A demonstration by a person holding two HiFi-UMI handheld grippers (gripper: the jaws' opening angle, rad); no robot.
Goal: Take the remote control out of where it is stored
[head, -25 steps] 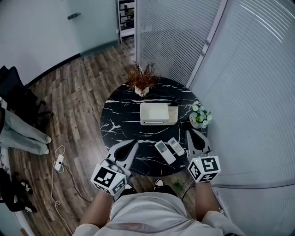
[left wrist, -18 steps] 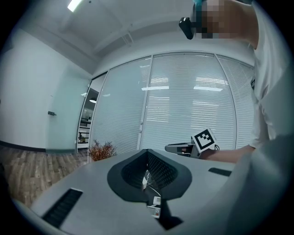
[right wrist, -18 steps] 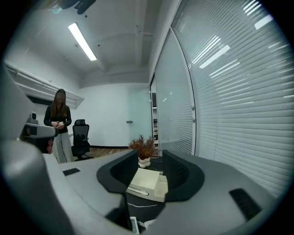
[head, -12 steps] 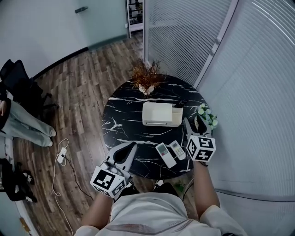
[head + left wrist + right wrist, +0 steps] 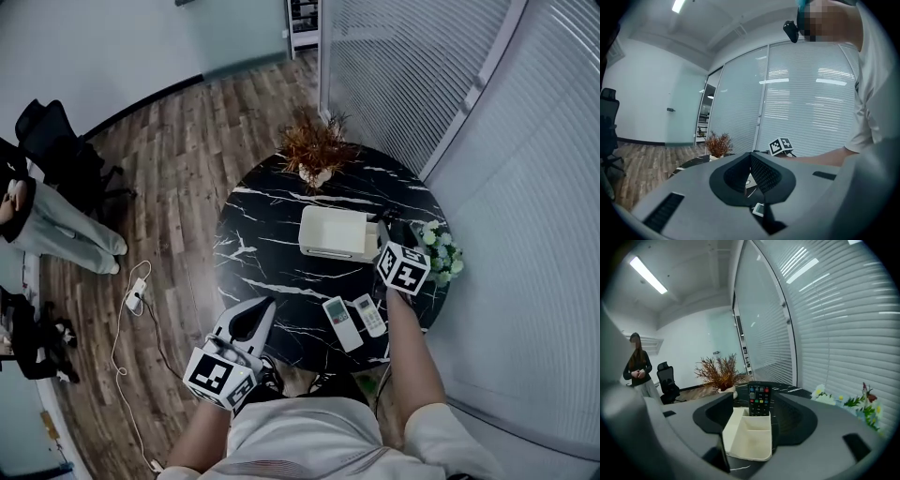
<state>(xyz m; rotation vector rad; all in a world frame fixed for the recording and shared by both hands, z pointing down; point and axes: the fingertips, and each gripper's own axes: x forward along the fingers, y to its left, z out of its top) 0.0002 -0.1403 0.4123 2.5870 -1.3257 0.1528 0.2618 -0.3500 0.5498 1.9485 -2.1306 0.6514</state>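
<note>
A black remote (image 5: 759, 400) stands upright in the far compartment of a cream organiser box (image 5: 746, 437), which sits on the round black marble table (image 5: 262, 248). My right gripper (image 5: 757, 404) is at the right end of the box (image 5: 333, 232). Its jaws have just been opening and now stand wide on either side of the box, not pressing on it. In the head view the right gripper (image 5: 392, 234) hides most of the remote. My left gripper (image 5: 265, 307) hangs at the table's near left edge, jaws together and empty, as the left gripper view (image 5: 751, 154) also shows.
Two white remotes (image 5: 341, 323) (image 5: 368, 314) lie on the table near my right arm. A dried plant (image 5: 319, 150) stands at the back and a flower pot (image 5: 442, 251) at the right edge. A person (image 5: 47, 230), a chair (image 5: 56, 150) and a power strip (image 5: 138, 292) are to the left.
My right gripper has swung from the table's near edge forward to the box's right end, and its jaws have opened. My left gripper has dropped back a little toward me.
</note>
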